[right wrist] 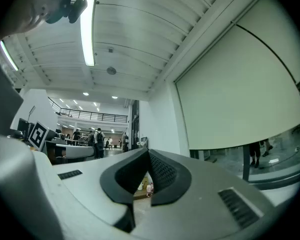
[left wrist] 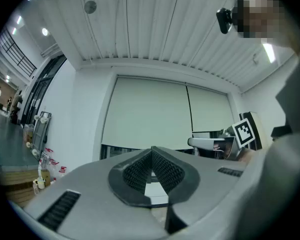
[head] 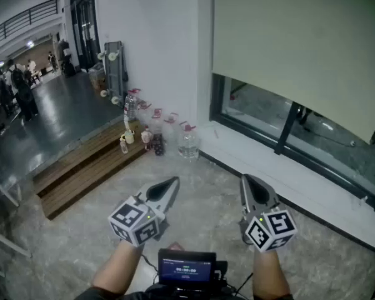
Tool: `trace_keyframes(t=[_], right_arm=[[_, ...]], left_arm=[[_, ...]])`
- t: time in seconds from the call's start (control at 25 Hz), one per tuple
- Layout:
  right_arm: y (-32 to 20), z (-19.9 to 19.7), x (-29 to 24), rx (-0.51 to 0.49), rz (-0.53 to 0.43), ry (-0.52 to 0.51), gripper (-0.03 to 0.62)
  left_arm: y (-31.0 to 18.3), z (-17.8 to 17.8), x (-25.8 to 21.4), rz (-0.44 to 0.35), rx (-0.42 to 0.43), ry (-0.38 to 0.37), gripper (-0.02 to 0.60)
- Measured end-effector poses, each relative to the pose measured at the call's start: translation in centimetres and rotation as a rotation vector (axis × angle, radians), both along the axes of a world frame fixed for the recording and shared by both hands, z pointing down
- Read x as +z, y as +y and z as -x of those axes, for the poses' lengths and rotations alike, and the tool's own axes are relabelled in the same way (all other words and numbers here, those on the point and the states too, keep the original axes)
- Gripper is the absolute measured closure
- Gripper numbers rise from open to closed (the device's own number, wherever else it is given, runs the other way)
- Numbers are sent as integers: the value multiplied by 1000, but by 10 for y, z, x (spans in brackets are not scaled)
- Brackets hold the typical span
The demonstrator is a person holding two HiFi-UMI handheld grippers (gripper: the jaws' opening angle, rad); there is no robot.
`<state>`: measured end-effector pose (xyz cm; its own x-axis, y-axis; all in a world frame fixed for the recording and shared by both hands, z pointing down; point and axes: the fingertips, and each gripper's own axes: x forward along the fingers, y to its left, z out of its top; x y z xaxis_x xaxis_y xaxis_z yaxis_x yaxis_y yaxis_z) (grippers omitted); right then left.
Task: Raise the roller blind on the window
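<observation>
The pale roller blind (head: 300, 49) hangs most of the way down over the window, its lower edge a little above the sill; it also fills the middle of the left gripper view (left wrist: 150, 114) and the right side of the right gripper view (right wrist: 240, 89). Below it a strip of dark glass and frame (head: 287, 130) shows. My left gripper (head: 173, 181) and right gripper (head: 244, 179) are held low in front of me over the floor, both shut and empty, well short of the blind. No pull cord shows in any view.
Several water bottles (head: 189, 141) and small items stand at the wall's foot by a wooden step (head: 81, 167). A white window sill ledge (head: 300, 180) runs along the floor. People stand far off at left (head: 22, 92). A small screen (head: 186, 269) sits at my chest.
</observation>
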<state>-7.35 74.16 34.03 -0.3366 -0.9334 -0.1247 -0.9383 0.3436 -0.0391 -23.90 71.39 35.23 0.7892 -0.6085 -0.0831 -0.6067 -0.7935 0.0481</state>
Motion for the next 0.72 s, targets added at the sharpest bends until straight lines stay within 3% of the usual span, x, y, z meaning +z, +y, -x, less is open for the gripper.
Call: trace_keyframes(t=[0.2,0.72], right_arm=[[-1,2,1,13,8,3,592],[4,23,7,14,14,-17,589]], left_arm=[[0,7,-3,7,3,47,589],[9,22,6,12,18,45,589]])
